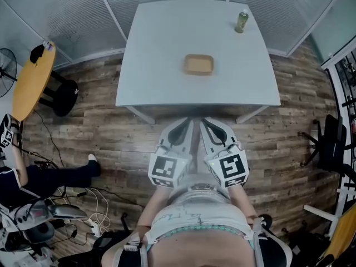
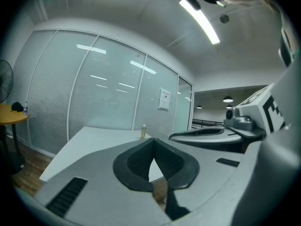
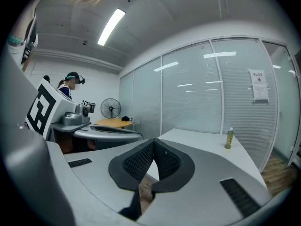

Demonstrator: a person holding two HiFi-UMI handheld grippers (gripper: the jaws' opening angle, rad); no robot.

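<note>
Brown tray (image 1: 198,64) sits on the table (image 1: 156,49), well ahead of left gripper (image 1: 185,124) and right gripper (image 1: 208,124); jaws pressed together, empty.

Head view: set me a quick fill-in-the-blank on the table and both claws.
The bottle stands upright near the far ___ corner of the white table.
The brown tray lies near that table's ___.
The left claw and right claw hang short of the table, each with its jaws ___ and nothing between them.
Missing words: right; middle; shut.
</note>
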